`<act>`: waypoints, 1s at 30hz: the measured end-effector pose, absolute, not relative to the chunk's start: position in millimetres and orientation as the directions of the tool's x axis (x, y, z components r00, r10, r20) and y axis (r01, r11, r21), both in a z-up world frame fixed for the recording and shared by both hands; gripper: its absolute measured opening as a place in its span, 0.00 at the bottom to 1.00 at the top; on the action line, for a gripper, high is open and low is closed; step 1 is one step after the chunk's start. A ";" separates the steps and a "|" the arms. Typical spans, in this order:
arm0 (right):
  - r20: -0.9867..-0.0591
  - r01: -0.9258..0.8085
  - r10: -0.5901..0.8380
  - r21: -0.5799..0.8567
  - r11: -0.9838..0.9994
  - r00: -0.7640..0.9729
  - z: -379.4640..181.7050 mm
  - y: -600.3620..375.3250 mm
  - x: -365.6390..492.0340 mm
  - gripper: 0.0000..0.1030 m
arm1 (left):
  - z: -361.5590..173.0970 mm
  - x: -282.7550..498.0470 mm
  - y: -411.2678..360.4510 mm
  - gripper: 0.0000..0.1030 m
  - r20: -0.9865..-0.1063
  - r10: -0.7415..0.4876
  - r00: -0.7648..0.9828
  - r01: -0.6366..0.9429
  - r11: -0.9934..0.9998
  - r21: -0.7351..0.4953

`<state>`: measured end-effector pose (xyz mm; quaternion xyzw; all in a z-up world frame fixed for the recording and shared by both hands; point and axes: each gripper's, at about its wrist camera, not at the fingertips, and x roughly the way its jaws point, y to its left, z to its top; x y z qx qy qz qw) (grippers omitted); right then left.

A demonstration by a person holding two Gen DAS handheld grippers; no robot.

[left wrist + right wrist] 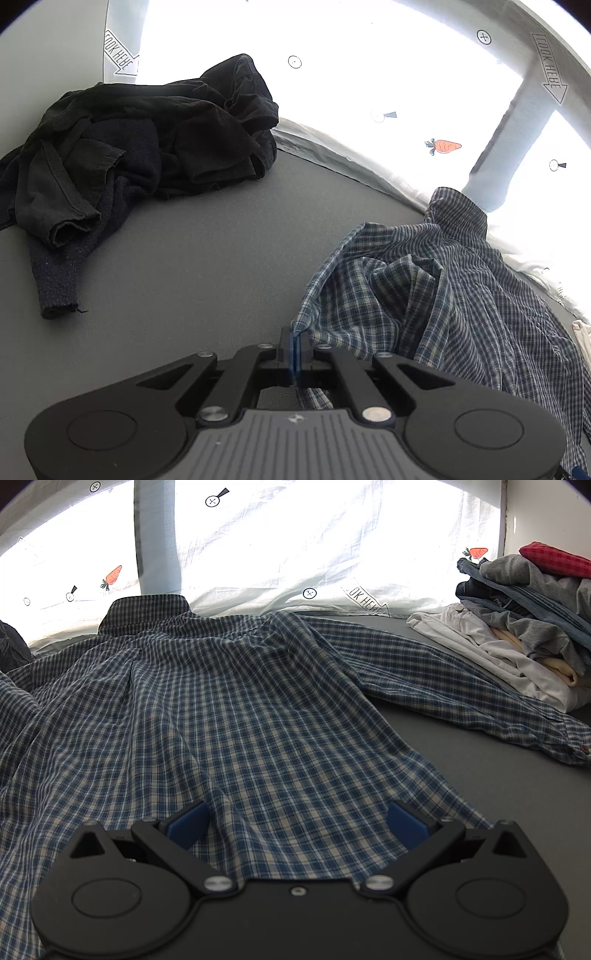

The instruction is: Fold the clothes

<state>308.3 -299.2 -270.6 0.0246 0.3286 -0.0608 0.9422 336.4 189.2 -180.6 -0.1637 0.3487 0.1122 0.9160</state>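
Left gripper (pixel 295 347) pinched tight on a hem corner of the plaid shirt (pixel 443 295), blue pads together with a sliver of cloth between them; that side of the shirt is bunched and lifted into loose folds just past the fingers. Right gripper (pixel 297 819) spread wide, blue pads (pixel 186 823) well apart, hovering over or resting on the shirt's lower hem, can't tell which, nothing clamped. Shirt (pixel 229 709) is blue, navy and cream small check, back side up, body mostly spread flat on the gray tabletop (pixel 498 775) with soft wrinkles and a center pleat below the yoke; collar (pixel 147 609) stands up at the far edge against the white curtain (pixel 295 546). One sleeve (pixel 461 679) stretches toward the right edge, cuff with a brown button (pixel 583 750) near it. Just beyond the sleeve, right far corner, a stack of folded clothes (pixel 517 635): white, cream, gray, denim, red check on top. At the left far side of the tabletop, a crumpled heap of black clothes (pixel 140 147), a dark knit sleeve (pixel 55 280) trailing toward the near edge, well apart from the shirt.
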 end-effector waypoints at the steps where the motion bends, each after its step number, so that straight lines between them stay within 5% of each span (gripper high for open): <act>1: -0.622 0.131 -0.099 0.006 0.991 0.777 -270.6 -299.2 308.2 1.00 | -173.5 336.5 196.1 0.01 -0.659 0.128 0.741 -0.337 0.920 -0.200; 8: -0.622 0.131 -0.099 0.006 0.991 0.777 -271.0 -298.7 307.9 1.00 | -176.4 329.7 226.8 0.11 -0.666 0.107 0.738 -0.341 0.911 -0.231; 12: -0.622 0.131 -0.099 0.006 0.991 0.777 -271.1 -299.0 308.2 1.00 | -189.7 301.6 221.9 0.50 -0.676 0.000 0.737 -0.313 0.886 -0.342; 14: -0.622 0.131 -0.099 0.005 0.991 0.777 -271.2 -298.8 308.2 1.00 | -196.8 286.0 217.6 0.61 -0.673 -0.057 0.738 -0.303 0.863 -0.405; 16: -0.622 0.132 -0.100 0.006 0.991 0.777 -271.4 -298.7 308.3 1.00 | -207.5 276.4 212.6 0.63 -0.685 -0.111 0.720 -0.304 0.837 -0.455; 20: -0.622 0.131 -0.099 0.006 0.991 0.777 -271.5 -298.7 308.8 1.00 | -232.6 269.4 202.3 0.60 -0.716 -0.182 0.674 -0.323 0.800 -0.507; 22: -0.622 0.131 -0.099 0.006 0.991 0.777 -271.4 -298.9 309.0 1.00 | -240.5 268.7 199.1 0.46 -0.721 -0.204 0.662 -0.334 0.782 -0.527; 24: -0.622 0.131 -0.099 0.006 0.991 0.777 -271.4 -298.8 309.1 1.00 | -239.5 265.8 201.1 0.08 -0.721 -0.199 0.664 -0.346 0.773 -0.532; 25: -0.622 0.131 -0.099 0.006 0.991 0.777 -271.5 -298.7 309.1 1.00 | -236.9 263.3 204.4 0.02 -0.718 -0.191 0.669 -0.354 0.768 -0.533; 30: -0.622 0.130 -0.098 0.006 0.991 0.777 -271.5 -298.8 309.4 1.00 | -218.2 248.1 230.4 0.00 -0.684 -0.152 0.714 -0.409 0.702 -0.583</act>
